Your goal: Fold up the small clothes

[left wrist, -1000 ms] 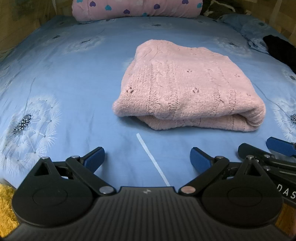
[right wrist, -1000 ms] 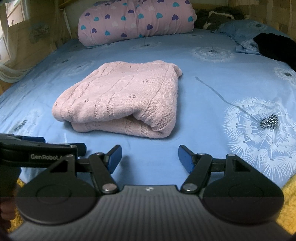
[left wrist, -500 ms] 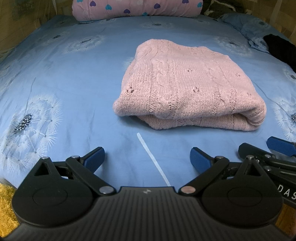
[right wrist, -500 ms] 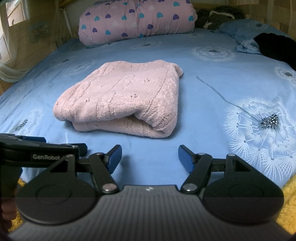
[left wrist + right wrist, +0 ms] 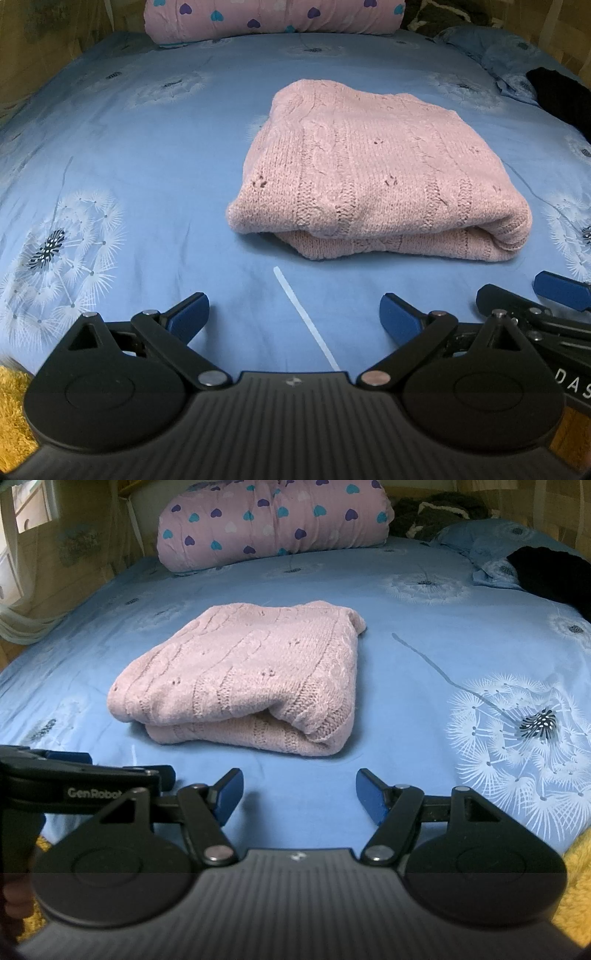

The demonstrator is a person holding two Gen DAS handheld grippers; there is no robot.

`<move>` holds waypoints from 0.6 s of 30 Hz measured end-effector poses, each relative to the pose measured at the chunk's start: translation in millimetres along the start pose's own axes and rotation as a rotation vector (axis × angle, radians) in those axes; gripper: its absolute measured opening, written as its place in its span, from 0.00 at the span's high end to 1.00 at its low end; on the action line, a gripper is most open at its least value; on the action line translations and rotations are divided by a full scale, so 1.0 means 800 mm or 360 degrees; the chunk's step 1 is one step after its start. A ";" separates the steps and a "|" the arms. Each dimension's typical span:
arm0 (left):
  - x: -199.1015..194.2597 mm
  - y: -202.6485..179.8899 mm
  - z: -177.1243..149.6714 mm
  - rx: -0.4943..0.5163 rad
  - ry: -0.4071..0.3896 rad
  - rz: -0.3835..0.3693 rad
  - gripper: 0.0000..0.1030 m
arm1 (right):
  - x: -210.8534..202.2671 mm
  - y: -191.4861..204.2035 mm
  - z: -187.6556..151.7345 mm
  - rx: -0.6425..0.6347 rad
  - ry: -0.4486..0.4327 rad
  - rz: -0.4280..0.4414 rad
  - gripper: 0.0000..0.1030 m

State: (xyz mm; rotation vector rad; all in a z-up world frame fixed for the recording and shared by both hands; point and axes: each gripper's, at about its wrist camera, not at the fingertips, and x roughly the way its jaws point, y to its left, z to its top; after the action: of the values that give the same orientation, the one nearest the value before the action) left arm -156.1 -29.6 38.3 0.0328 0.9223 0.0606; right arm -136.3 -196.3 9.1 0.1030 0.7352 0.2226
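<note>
Nothing has moved since the earlier frame: I keep the left tool (image 5: 291, 314) and right tool (image 5: 299, 794) open and empty, short of the pink sweater (image 5: 373, 177), which lies folded on the bed (image 5: 129, 166). I judge it soft, light and floppy, best pinched at its near folded edge.

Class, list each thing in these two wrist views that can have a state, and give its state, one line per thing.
pink knit sweater: folded, lying on the bed sheet, untouched.
left gripper: open, empty, short of the sweater.
right gripper: open, empty, short of the sweater.
heart-print quilt: rolled up at the bed's far end.
</note>
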 end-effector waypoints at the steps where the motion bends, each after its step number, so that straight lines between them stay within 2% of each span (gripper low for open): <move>1: 0.000 0.000 0.000 0.0000 0.0000 -0.0001 0.02 | 0.000 -0.001 0.000 0.0000 0.0001 -0.0002 0.33; 12: -0.002 -0.002 0.001 0.0014 -0.0013 0.0015 0.02 | 0.000 -0.002 0.001 -0.0003 0.0000 -0.0001 0.33; 18: -0.007 -0.005 0.000 0.0046 -0.0063 0.0039 0.02 | -0.001 -0.002 0.001 -0.0002 0.0000 -0.0001 0.33</move>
State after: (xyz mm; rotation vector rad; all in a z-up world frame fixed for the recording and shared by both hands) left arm -159.7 -34.0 42.7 0.0716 0.8832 0.0691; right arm -136.0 -197.7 9.8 0.1015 0.7350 0.2226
